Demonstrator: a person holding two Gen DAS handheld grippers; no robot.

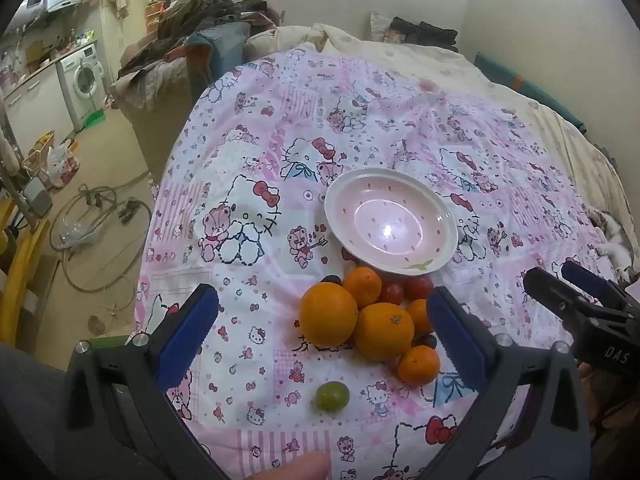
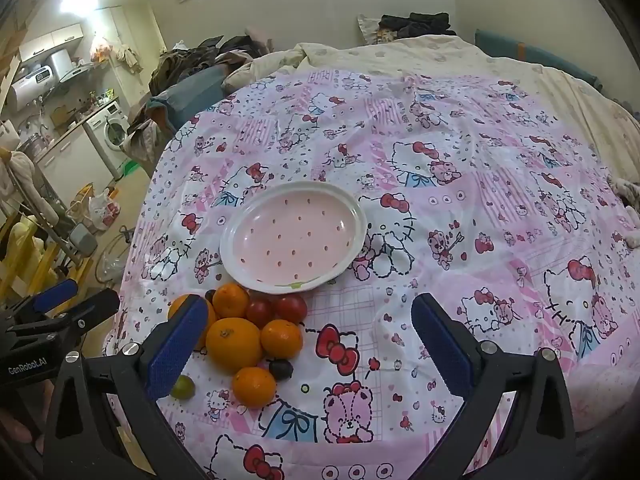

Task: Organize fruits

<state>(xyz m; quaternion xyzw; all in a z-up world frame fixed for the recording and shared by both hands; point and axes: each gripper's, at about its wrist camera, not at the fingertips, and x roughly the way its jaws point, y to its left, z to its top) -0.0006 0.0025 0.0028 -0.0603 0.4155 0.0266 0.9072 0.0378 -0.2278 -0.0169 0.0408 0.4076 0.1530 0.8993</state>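
Left tongs (image 1: pixel 322 334): spread wide, nothing gripped, straddling the fruit pile.
Right tongs (image 2: pixel 304 338): released too, over bedspread right of the pile.
Fruit pile (image 1: pixel 372 320): touching the plate's (image 1: pixel 450 236) near rim.
Left view only: green fruit (image 1: pixel 332 397) fully clear.

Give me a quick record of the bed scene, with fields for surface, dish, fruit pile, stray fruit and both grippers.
surface: cartoon-print bedsheet
dish: pink plate, white rim, nothing in it
fruit pile: oranges, red tomatoes and small dark fruits, clustered on the sheet just in front of the plate
stray fruit: one green fruit, lying apart on the near side of the pile
left gripper: open, holding nothing, aimed at the pile
right gripper: open, holding nothing
fruit on plate: none yet
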